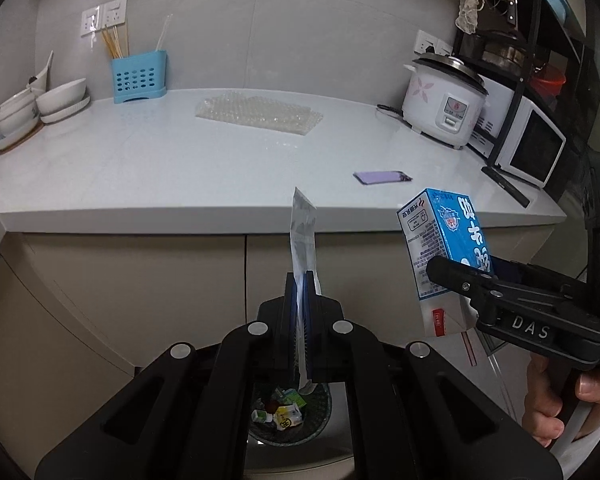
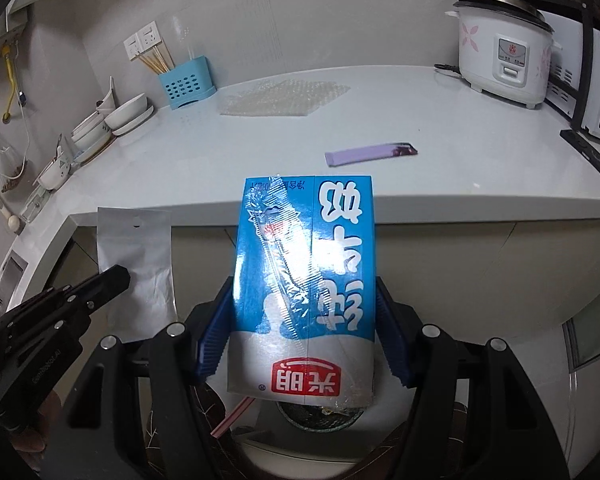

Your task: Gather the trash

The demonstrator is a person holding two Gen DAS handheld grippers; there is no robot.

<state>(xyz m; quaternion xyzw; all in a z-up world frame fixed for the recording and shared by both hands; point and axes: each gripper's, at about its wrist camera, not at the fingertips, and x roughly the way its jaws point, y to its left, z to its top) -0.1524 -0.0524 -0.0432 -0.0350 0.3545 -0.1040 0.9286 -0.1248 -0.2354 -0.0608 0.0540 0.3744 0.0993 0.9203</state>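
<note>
My left gripper [image 1: 300, 300] is shut on a thin silvery plastic packet [image 1: 303, 236], which stands edge-on above the pads. The right wrist view shows the packet [image 2: 134, 248] flat, with the left gripper [image 2: 114, 280] clamped on it. My right gripper [image 2: 304, 292] is shut on a blue and white milk carton [image 2: 332, 240], held upside down with a wrapped straw on its face. The carton [image 1: 440, 240] and the right gripper [image 1: 456, 276] also hang at the right of the left wrist view. Both grippers hover in front of the counter edge, above a round bin [image 1: 320, 420] [image 2: 320, 418] holding several small cartons.
On the white counter [image 1: 140, 168] lie a purple wrapper [image 1: 380, 177] [image 2: 370, 153] and a bubble wrap sheet [image 1: 260, 114]. A rice cooker [image 1: 444, 108], a microwave [image 1: 532, 148], a blue utensil holder [image 1: 140, 76] and stacked bowls [image 1: 48, 100] line its edges. A person's hand [image 1: 556, 408] grips the right handle.
</note>
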